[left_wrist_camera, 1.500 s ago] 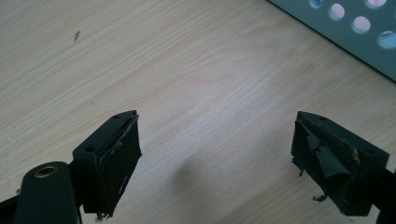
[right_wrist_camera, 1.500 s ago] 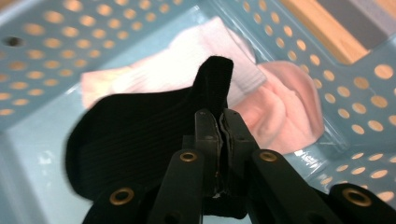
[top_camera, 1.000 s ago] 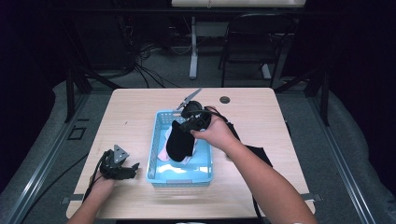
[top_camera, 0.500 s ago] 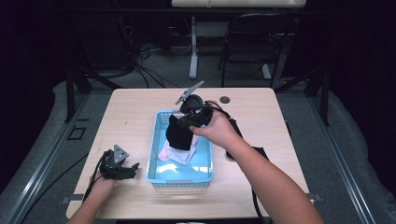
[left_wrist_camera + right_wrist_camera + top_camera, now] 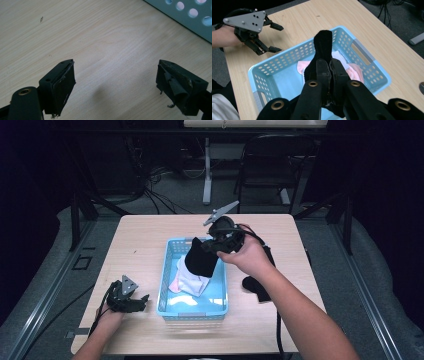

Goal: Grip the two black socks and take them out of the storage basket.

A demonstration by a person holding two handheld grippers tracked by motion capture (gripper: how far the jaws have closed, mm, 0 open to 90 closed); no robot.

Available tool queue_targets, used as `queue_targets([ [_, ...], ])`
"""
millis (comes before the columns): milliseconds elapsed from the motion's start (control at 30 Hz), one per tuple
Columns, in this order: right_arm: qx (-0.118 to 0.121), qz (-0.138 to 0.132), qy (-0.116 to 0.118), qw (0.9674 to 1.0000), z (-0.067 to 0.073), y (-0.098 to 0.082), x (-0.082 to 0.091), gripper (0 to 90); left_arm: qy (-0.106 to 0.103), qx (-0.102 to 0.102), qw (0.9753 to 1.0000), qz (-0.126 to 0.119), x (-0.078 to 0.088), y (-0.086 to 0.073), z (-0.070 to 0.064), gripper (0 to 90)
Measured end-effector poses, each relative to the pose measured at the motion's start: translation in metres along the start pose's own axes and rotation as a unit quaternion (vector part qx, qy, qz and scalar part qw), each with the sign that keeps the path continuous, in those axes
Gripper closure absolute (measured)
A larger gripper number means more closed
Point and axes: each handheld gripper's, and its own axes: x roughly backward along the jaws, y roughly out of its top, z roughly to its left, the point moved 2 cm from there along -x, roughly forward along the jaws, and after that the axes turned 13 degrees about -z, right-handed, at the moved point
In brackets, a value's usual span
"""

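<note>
R gripper (image 5: 212,245) pinching black sock (image 5: 201,260) mid-fabric; soft, light, drapes below fingers. L gripper (image 5: 116,85) spread, nothing between.

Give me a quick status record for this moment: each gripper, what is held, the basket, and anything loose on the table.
right gripper: shut on black sock, above the basket
black sock: hanging from the jaws, lower end over the basket
left gripper: open, nothing between the jaws, at the table left of the basket
basket: light blue, perforated walls, holds pink and white clothes
loose on table: another black sock, right of the basket
</note>
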Motion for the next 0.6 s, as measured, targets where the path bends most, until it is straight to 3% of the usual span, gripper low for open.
queue_targets([
  [133, -0.005, -0.009, -0.008, 0.9999, -0.006, -0.002, 0.017, 86.9, 0.000, 0.001, 1.0000, 0.000, 0.000, 0.000, 0.000, 15.6],
  [333, -0.018, -0.028, -0.041, 0.9986, -0.019, -0.011, 0.059, 86.9, 0.000, 0.000, 1.0000, 0.002, -0.001, 0.000, -0.001, 15.6],
  [600, -0.030, -0.030, -0.081, 0.9958, -0.033, -0.030, 0.097, 86.9, 0.003, 0.002, 1.0000, 0.003, -0.001, -0.001, -0.001, 15.6],
])
